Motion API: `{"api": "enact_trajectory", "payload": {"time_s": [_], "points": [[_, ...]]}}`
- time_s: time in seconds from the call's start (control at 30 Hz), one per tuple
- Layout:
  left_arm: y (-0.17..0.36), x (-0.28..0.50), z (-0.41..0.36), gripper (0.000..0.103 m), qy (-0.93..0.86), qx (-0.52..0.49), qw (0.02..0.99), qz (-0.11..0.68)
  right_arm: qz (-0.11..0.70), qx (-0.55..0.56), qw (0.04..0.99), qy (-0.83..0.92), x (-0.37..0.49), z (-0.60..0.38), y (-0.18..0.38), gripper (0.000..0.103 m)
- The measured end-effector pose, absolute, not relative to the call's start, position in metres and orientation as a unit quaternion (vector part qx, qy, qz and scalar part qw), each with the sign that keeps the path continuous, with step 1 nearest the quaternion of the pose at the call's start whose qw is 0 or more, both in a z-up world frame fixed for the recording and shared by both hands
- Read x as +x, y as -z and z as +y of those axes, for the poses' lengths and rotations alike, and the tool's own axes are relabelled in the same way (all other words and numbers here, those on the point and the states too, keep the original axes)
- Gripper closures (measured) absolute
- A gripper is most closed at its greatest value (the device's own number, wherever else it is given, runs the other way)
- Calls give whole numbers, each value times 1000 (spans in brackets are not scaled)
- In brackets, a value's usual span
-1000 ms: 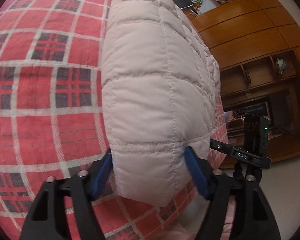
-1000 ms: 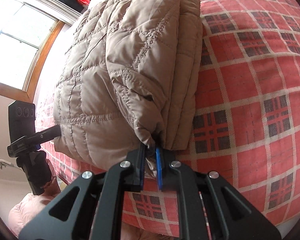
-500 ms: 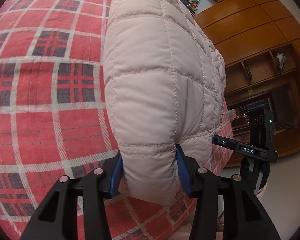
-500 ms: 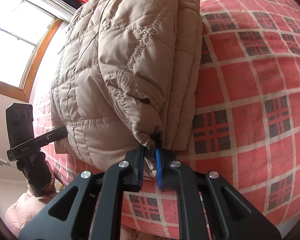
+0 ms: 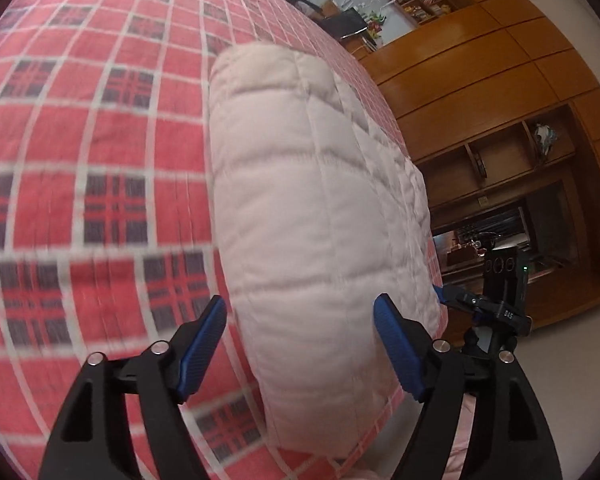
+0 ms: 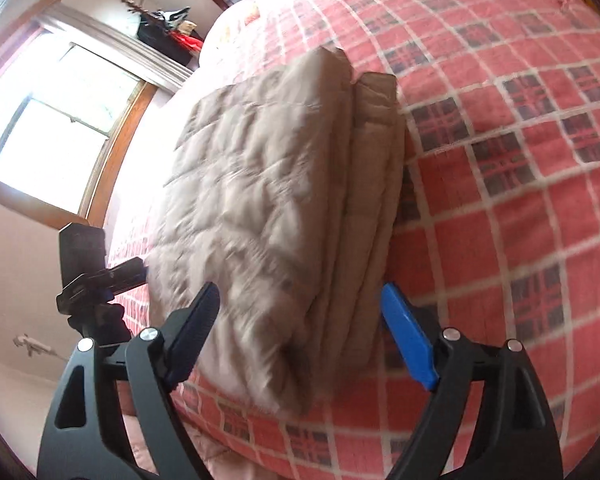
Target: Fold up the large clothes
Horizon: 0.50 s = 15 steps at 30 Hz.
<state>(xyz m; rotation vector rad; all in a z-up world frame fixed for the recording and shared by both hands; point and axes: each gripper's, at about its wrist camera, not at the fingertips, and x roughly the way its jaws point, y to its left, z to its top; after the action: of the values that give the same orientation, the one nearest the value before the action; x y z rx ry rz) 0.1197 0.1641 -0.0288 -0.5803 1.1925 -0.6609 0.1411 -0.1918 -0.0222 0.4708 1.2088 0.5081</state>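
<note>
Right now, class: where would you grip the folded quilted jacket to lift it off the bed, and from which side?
Probably the stacked layer edges of the quilted jacket, approached from the bed's near edge. The layers show side by side there, so one hand-held gripper, open now, could pinch them all.

1. a bed with a red plaid cover spreads ahead of both hand-held grippers.
2. a folded quilted beige jacket lies directly on it, just beyond the fingertips, near the bed's edge.
</note>
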Motion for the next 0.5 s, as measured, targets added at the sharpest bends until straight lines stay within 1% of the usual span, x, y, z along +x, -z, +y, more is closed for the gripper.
{"api": "enact_trajectory", "payload": {"time_s": [0.07,0.13,0.2,0.3,0.4,0.43,0.47,0.5], "points": [[34,127,165,26,306,-265,734,546,565,234,752,-245,155,-193,37,20],[40,130,165,22,315,-270,726,548,568,253,738,-262,162,-195,48,19],[45,133,161,19,330,-273,720,545,562,260,735,-275,166,-196,54,13],[55,137,155,13,344,-278,712,546,562,267,729,-284,172,-196,64,9],[64,138,150,12,354,-289,700,549,559,280,723,-295,177,-187,75,9],[65,138,149,12,356,-290,698,549,557,277,724,-297,178,-185,75,9],[64,138,147,13,356,-287,700,548,555,272,727,-298,178,-182,75,13],[62,136,147,19,355,-282,705,546,554,265,730,-300,177,-179,74,26]]}}
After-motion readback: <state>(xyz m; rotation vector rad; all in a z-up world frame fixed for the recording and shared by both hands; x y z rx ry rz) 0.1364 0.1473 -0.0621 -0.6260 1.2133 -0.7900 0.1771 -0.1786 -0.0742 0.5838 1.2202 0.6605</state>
